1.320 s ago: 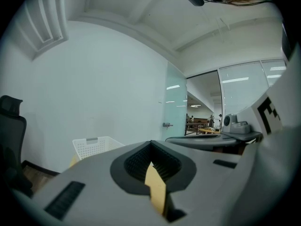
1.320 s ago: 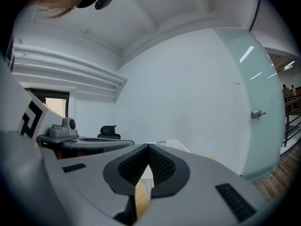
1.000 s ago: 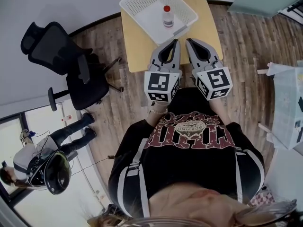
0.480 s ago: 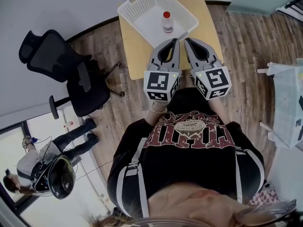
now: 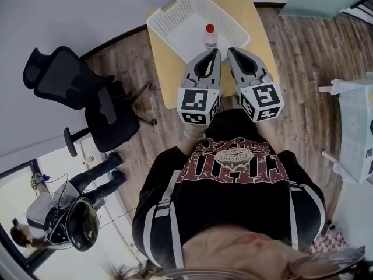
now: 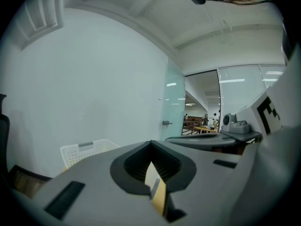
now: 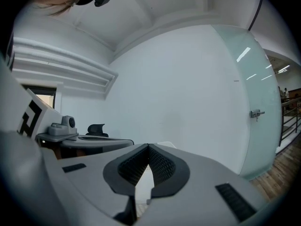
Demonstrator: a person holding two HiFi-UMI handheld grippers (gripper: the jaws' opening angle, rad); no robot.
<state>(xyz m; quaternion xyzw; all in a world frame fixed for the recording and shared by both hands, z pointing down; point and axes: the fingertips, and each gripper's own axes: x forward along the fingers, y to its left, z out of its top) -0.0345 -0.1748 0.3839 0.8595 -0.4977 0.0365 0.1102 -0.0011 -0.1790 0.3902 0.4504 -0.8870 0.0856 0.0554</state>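
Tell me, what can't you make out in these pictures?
- Bottle contents: head view, too small to tell.
- Table near edge: head view, covered by the left gripper and right gripper.
- Basket inside: left gripper view, hidden behind the shut jaws.
- White object: head view, cut off by the right edge, unidentifiable.

White lattice basket (image 5: 168, 11); red-capped clear bottle (image 5: 210, 37) inside it; yellow table (image 5: 166, 64) beneath it; black chair (image 5: 65, 81) left of it.

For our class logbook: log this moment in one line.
left gripper shut, empty | right gripper shut, empty | bottle upright in basket
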